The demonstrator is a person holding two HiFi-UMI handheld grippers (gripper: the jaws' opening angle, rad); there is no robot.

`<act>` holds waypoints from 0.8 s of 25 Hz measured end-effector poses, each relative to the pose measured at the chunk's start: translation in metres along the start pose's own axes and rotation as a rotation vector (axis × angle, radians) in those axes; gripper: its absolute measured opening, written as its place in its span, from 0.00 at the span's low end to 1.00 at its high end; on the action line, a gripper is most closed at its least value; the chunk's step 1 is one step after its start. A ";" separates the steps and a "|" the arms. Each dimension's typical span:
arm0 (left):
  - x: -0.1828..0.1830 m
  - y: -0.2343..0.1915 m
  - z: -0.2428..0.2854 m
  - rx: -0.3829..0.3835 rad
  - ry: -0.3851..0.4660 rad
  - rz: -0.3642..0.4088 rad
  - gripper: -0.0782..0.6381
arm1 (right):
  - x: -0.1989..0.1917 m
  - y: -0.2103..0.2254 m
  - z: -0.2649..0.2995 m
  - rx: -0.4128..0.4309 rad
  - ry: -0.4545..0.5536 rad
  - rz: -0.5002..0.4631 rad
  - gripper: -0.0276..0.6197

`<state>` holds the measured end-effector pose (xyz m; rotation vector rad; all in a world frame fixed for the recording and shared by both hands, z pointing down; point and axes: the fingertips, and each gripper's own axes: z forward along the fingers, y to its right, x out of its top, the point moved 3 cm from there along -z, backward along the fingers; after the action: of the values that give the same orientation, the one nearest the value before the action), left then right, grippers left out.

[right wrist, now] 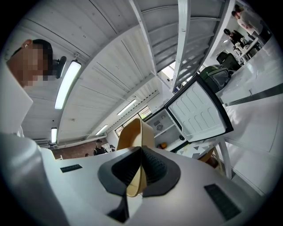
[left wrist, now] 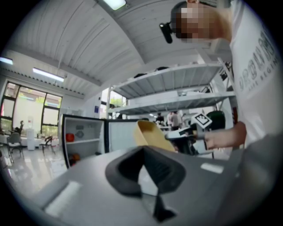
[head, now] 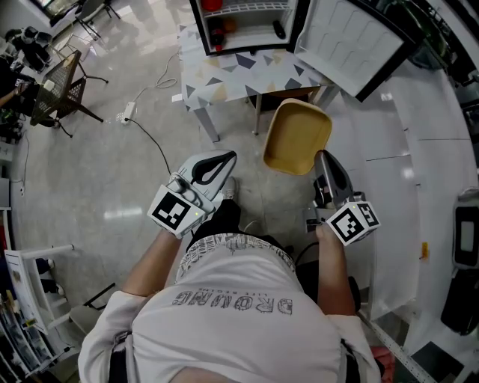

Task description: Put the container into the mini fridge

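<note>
A tan, shallow container (head: 297, 136) is held up in the air by its near edge, my right gripper (head: 323, 178) shut on it. From the right gripper view its rim (right wrist: 135, 145) stands clamped between the black pads. The mini fridge (head: 247, 22) stands on a small patterned table (head: 224, 75) ahead, its door (head: 352, 41) swung open to the right, with red items on its shelves. My left gripper (head: 213, 168) hovers to the left of the container, shut, with nothing in it. The left gripper view shows the fridge (left wrist: 84, 137) and the container (left wrist: 150, 134) beyond its jaws.
A mesh chair (head: 63, 86) stands at the far left. A power strip with a cable (head: 127, 112) lies on the floor. A white counter (head: 426, 187) runs along the right. A brown stool (head: 288, 93) sits under the table.
</note>
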<state>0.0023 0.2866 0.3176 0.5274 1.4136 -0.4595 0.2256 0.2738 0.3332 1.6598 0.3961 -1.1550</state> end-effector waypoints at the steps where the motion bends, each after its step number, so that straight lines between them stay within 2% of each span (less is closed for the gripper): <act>1: -0.001 -0.003 0.004 -0.002 0.000 -0.001 0.12 | 0.001 0.003 0.003 -0.003 0.000 0.000 0.06; 9: -0.012 -0.047 0.037 -0.017 0.005 -0.022 0.12 | 0.004 0.034 0.046 -0.033 -0.007 -0.001 0.06; 20: -0.029 -0.166 0.087 -0.017 0.000 -0.069 0.12 | 0.010 0.070 0.167 -0.064 -0.039 -0.003 0.06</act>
<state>-0.0297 0.1016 0.3419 0.4654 1.4379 -0.5025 0.1980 0.0967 0.3621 1.5792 0.4068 -1.1640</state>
